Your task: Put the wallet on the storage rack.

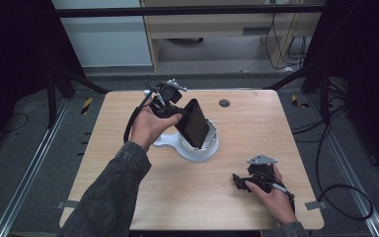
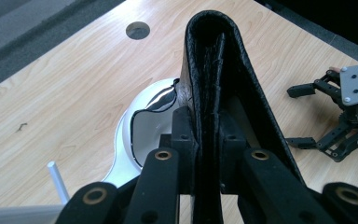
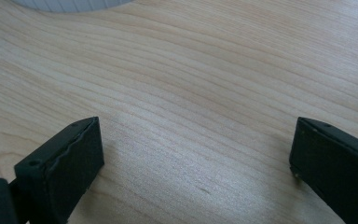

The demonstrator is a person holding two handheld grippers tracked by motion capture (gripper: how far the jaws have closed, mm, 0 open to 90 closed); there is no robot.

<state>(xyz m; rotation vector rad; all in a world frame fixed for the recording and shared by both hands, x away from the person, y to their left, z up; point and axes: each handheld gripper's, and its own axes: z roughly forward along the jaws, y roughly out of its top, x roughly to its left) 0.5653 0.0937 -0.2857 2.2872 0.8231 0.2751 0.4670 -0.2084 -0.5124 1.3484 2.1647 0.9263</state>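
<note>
Two tools; one wallet; one pan

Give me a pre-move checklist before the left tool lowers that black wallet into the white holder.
1. Grip on the black wallet: ok. The left tool has its jaws clamped on the wallet's lower edge.
2. Wallet over the white holder: ok. In the high view its lower end hangs at the holder's opening, tilted.
3. Holder interior free: cannot tell. The wallet hides much of it.
4. Holder seated on the table: ok. It sits flat.
5. Right tool out of the way: ok. Its jaws are open with nothing between them, low over the table, apart from the holder.
</note>
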